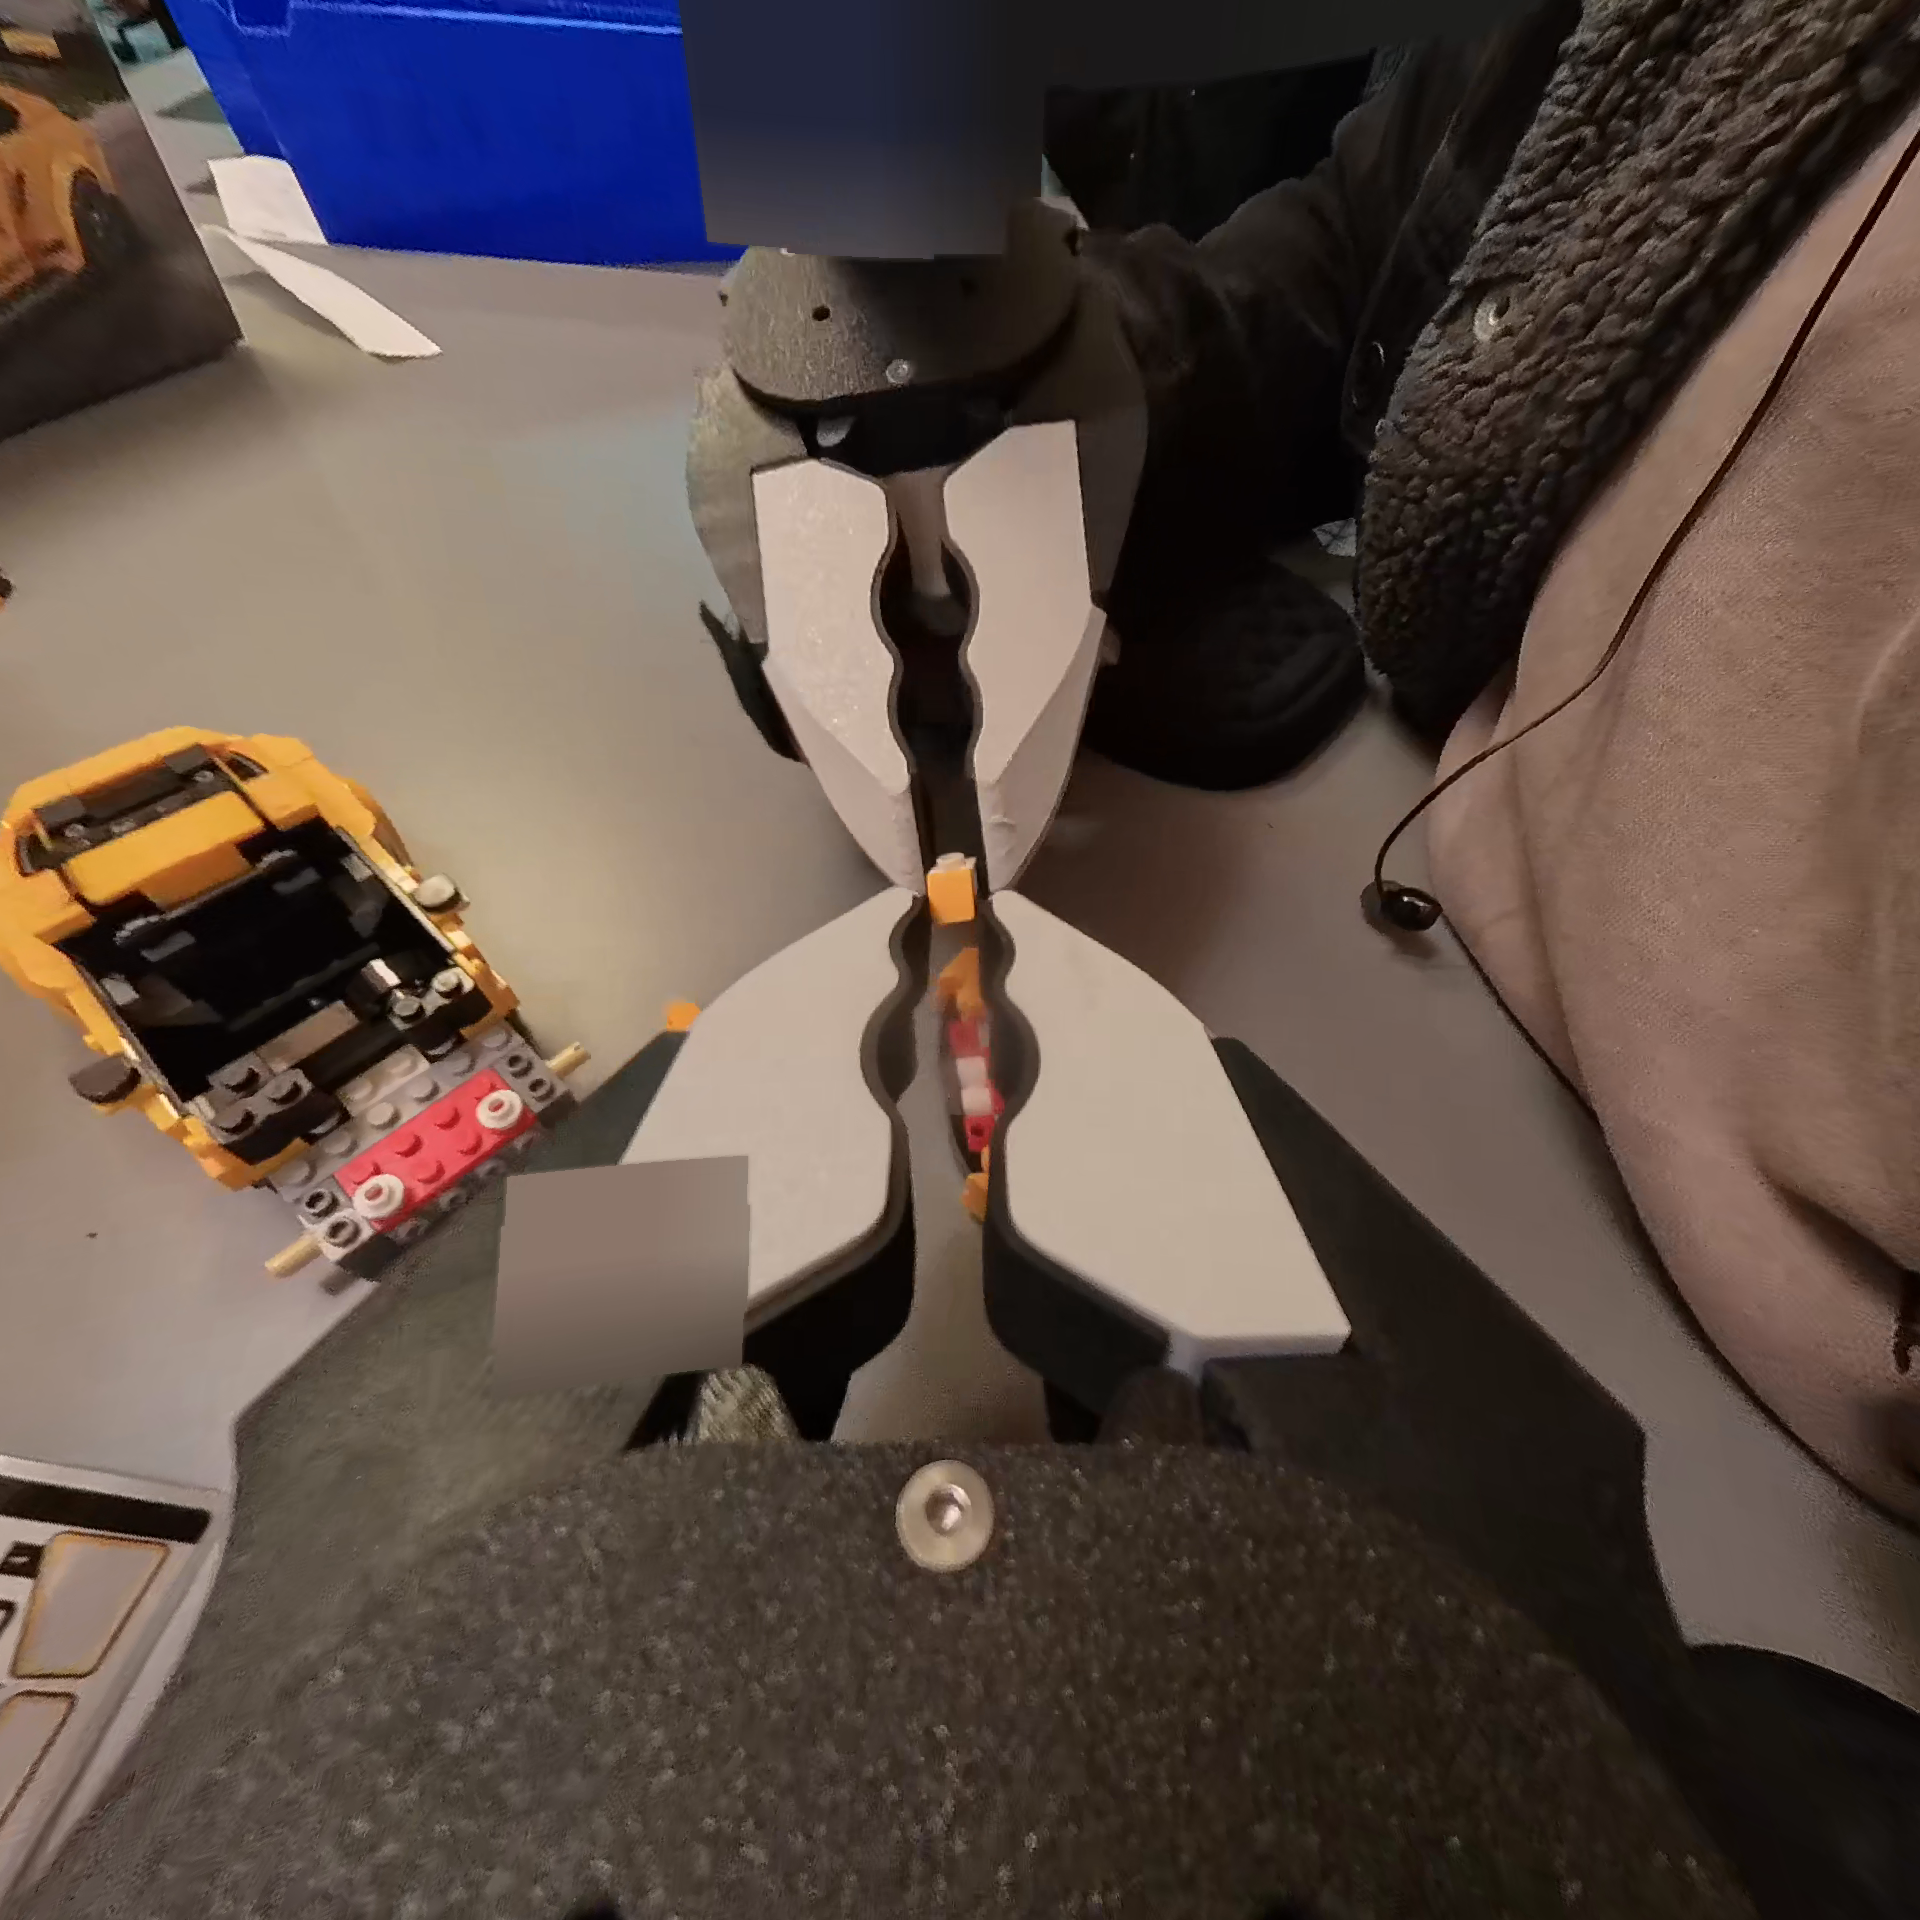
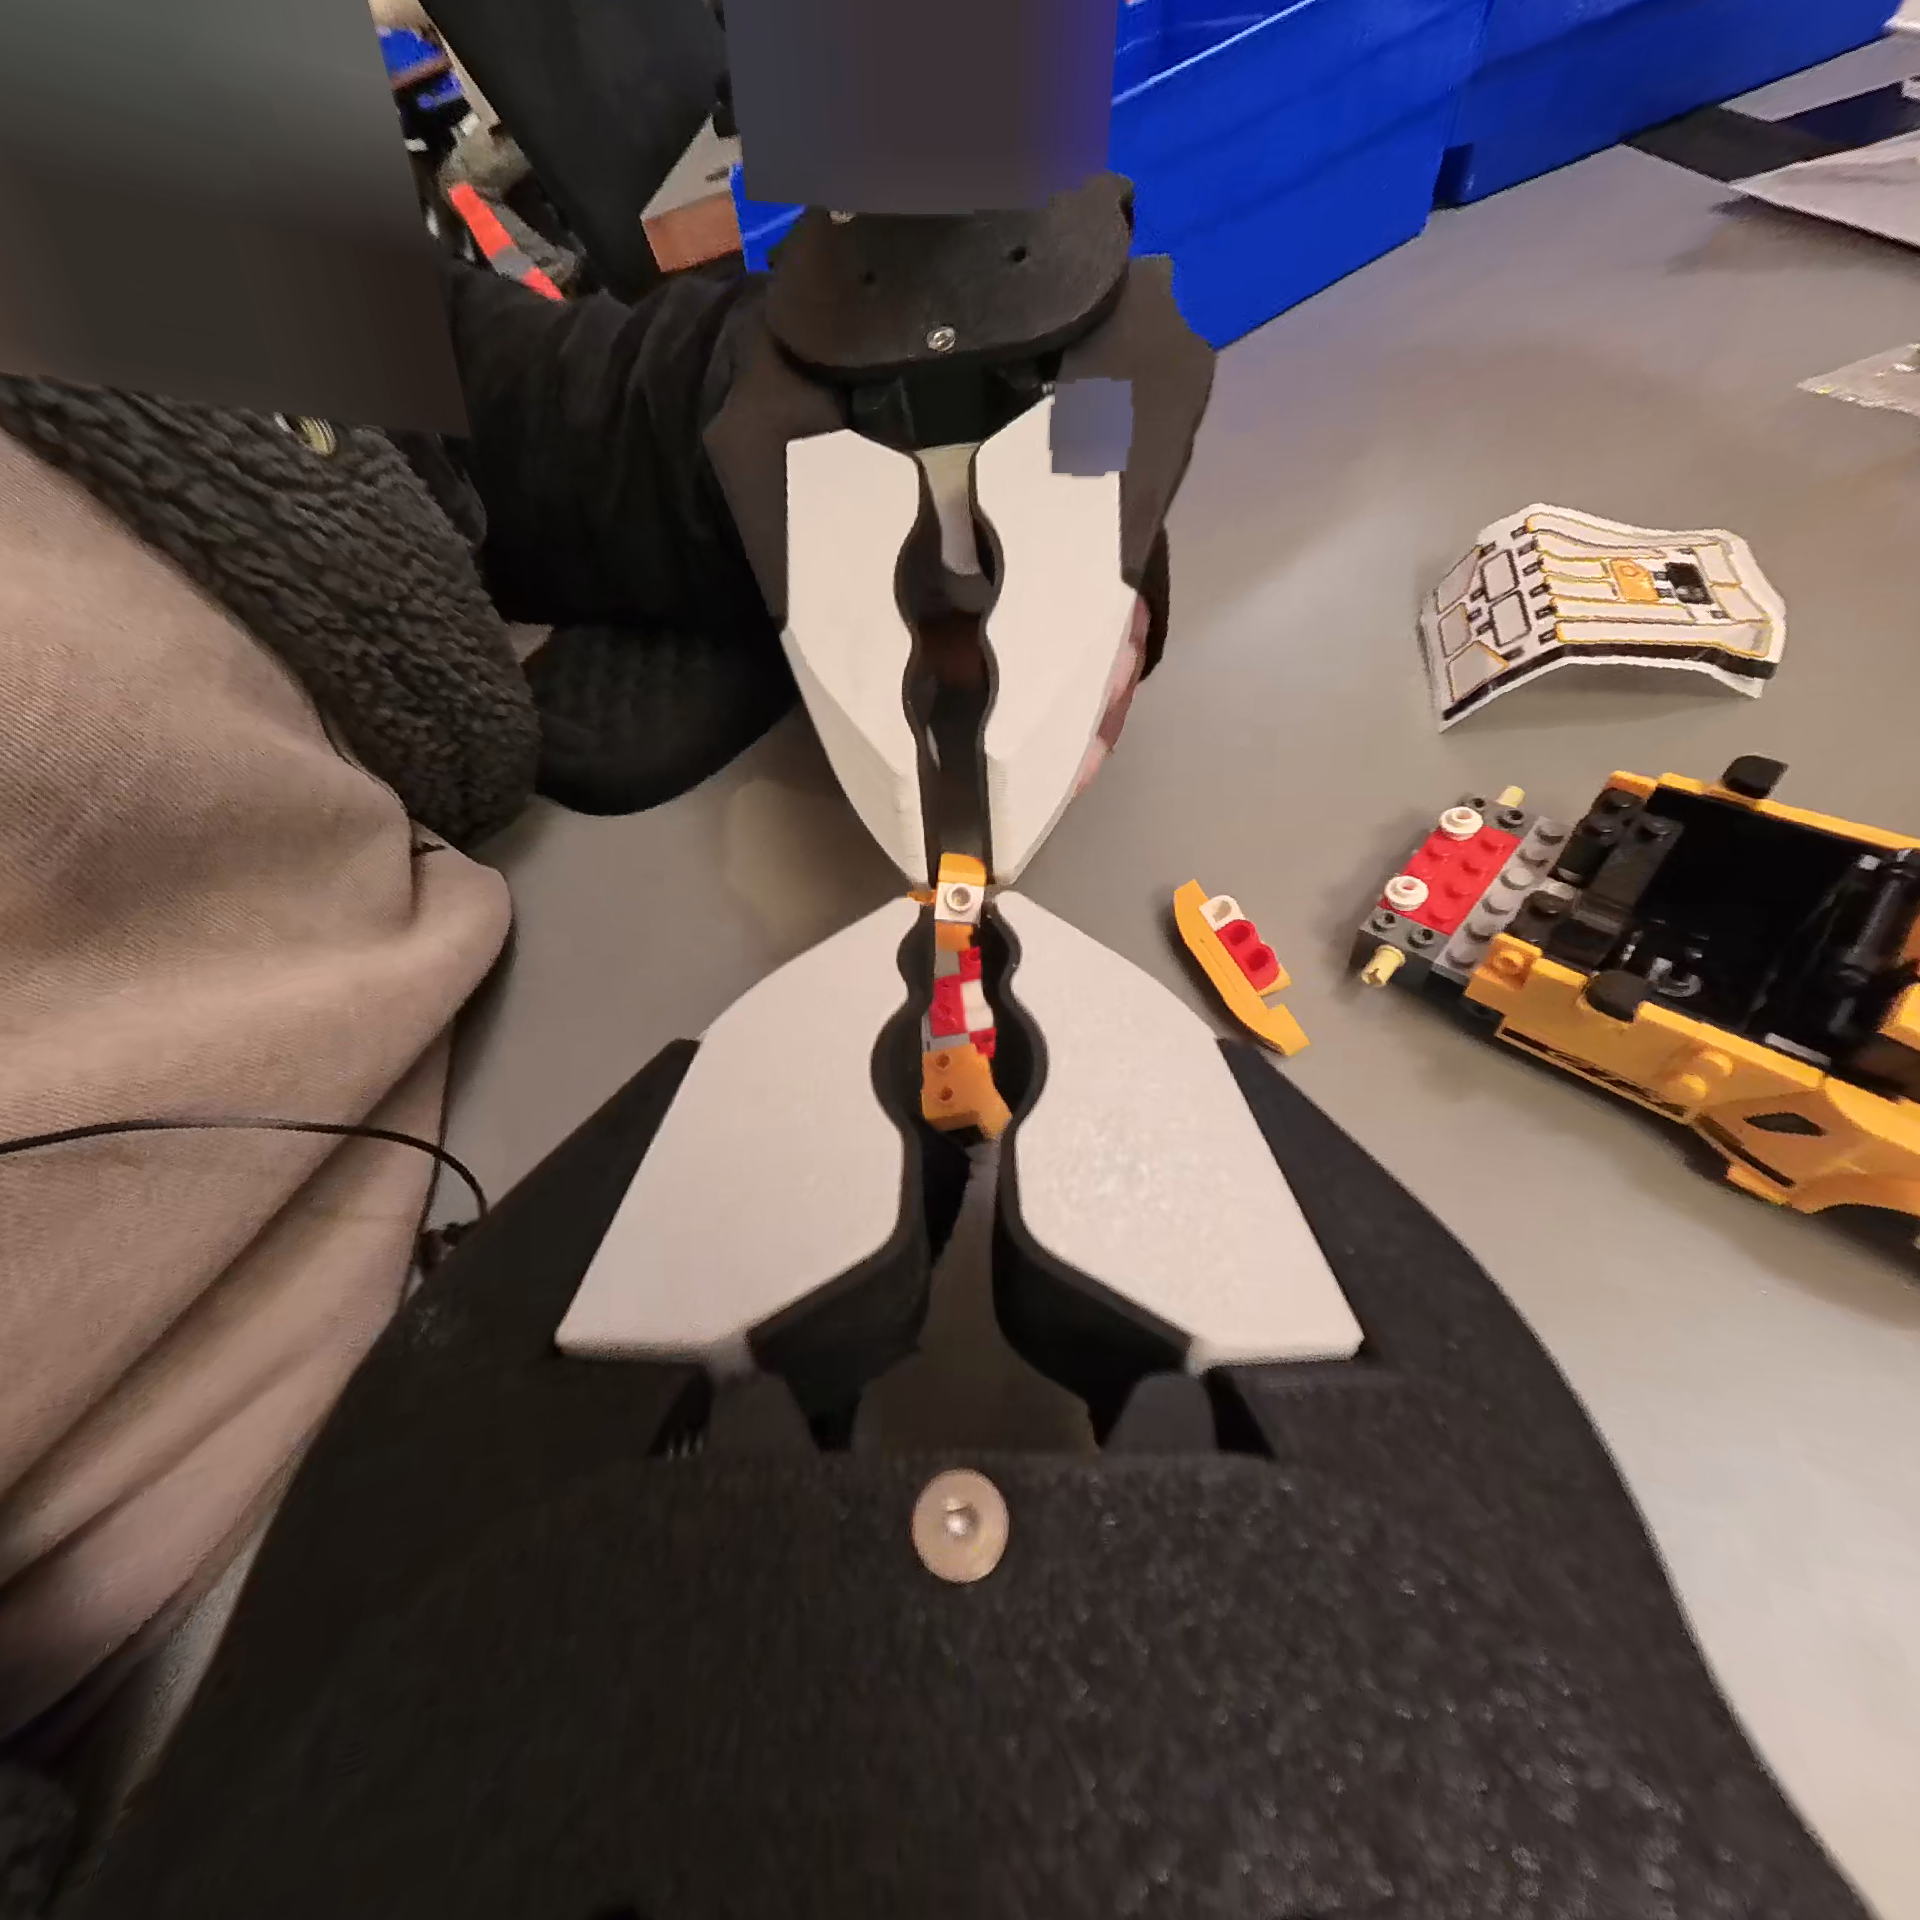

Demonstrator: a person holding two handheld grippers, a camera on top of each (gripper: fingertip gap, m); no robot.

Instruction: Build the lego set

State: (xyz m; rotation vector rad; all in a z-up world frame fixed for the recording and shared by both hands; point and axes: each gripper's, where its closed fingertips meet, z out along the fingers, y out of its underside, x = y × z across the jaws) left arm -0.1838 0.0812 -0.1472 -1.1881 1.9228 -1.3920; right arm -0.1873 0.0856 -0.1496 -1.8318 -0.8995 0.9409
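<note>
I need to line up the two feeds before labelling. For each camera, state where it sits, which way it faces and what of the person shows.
Left wrist view: on the left gripper, looking along its fingers at the right gripper tip to tip; yellow car at left, the person's sleeve at right.
Right wrist view: on the right gripper, facing the left gripper; car at right, sleeve at left.
Shared: both grippers, the small brick assembly between them, the car, the grey table.

Orange-and-black car (image 1: 244, 966), red plate (image 1: 442, 1148), blue bins (image 2: 1351, 135), grey table (image 1: 499, 582)
</note>
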